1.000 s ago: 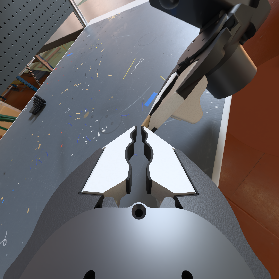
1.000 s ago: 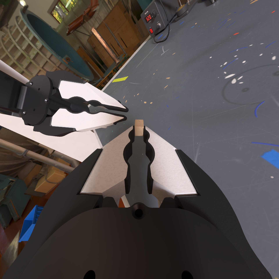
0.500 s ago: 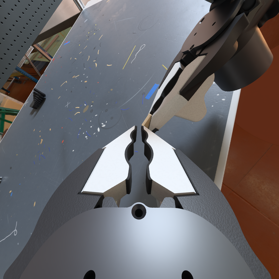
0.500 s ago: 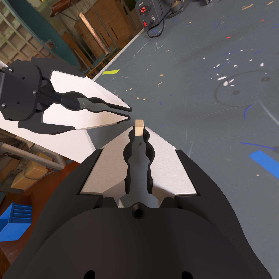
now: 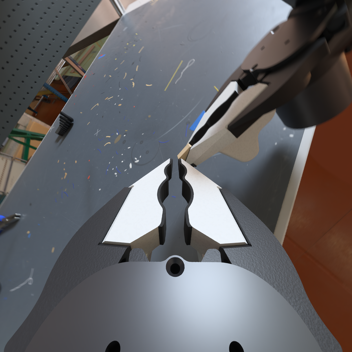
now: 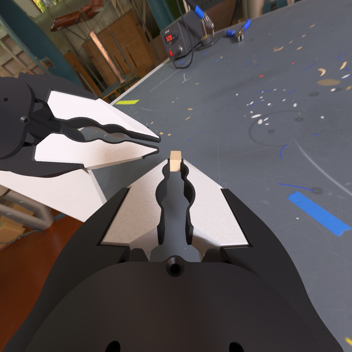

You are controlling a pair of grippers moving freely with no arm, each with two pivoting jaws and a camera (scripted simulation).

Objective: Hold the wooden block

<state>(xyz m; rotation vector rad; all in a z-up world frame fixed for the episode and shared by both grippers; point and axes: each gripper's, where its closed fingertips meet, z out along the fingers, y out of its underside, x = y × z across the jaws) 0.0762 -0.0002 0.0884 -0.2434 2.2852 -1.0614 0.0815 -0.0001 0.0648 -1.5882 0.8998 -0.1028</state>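
Pinched at the right tool's (image 6: 175, 162) tips, wooden block (image 6: 175, 161) looks pale, square-ended.

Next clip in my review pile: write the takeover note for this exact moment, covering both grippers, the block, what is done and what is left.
Right gripper: shut on the wooden block, pinched at the fingertips above the grey workbench.
Left gripper: nearly closed, holds nothing, tips close beside the block without touching it.
Done: block grasped.
Left: keep the grip steady; mind the left gripper's tips so near the block.
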